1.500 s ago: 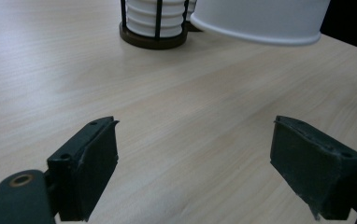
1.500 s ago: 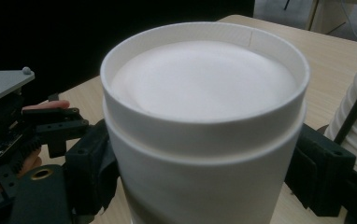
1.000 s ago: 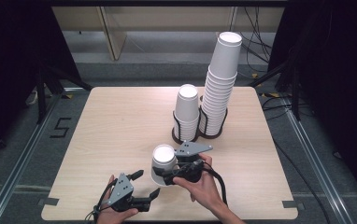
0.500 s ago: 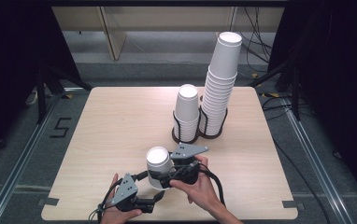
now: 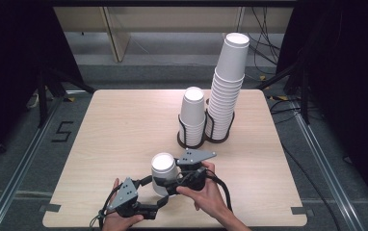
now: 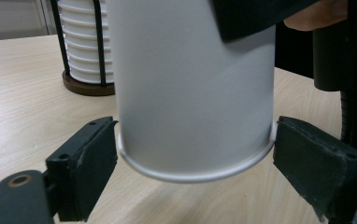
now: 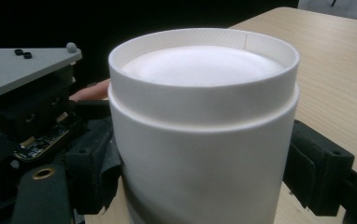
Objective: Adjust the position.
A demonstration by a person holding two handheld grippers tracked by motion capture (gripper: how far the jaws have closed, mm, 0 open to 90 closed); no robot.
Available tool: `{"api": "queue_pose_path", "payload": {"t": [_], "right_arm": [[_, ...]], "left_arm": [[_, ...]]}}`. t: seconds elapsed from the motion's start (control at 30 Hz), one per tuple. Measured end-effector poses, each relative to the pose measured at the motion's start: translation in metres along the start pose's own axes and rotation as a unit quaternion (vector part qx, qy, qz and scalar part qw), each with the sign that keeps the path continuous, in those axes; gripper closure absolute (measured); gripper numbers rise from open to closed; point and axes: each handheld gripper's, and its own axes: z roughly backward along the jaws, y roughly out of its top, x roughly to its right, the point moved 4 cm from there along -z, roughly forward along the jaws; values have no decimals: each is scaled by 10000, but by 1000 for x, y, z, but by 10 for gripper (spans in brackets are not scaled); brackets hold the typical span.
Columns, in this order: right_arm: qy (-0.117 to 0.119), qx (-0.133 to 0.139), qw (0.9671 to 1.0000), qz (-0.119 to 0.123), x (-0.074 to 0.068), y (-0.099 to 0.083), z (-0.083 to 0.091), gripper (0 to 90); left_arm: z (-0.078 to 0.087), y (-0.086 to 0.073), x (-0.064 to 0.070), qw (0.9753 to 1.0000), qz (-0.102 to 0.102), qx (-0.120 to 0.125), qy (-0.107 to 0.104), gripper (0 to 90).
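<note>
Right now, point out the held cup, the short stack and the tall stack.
held cup [image 5: 163,163], high view, upturned base.
short stack [image 5: 193,108], high view, top cup's side.
tall stack [image 5: 230,67], high view, upper cups' side.

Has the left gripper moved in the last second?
Yes. The left gripper has shifted right along the near table edge, closing in under the upside-down cup held by the right gripper.

Light wooden table [image 5: 124,125] on grey floor [image 5: 23,144], dark surroundings
</note>
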Motion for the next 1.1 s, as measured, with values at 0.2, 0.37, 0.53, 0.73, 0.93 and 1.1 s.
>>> {"api": "queue_pose_path", "payload": {"t": [0.2, 0.37, 0.53, 0.73, 0.93, 1.1], "right_arm": [[204, 142, 9996, -101, -8, 2, -5, 223], [286, 193, 9994, -40, -14, 3, -8, 223], [412, 269, 9986, -209, -17, 3, -8, 223], [440, 338, 9983, -197, -18, 4, -7, 223], [455, 321, 9981, -267, -18, 3, -8, 222], [469, 309, 9981, -263, -17, 3, -9, 216]], "left_arm": [[-3, -1, 0, 10000, 25, 64, -17, 30], [-2, 0, -1, 9999, 78, 101, -25, 10], [-1, 0, -1, 10000, 89, 14, 28, 5], [-1, -1, -2, 9999, 103, 20, 21, 8], [0, 0, 0, 10000, -11, 40, 89, 21], [0, 0, -1, 9998, -140, -21, 127, 44]]}}
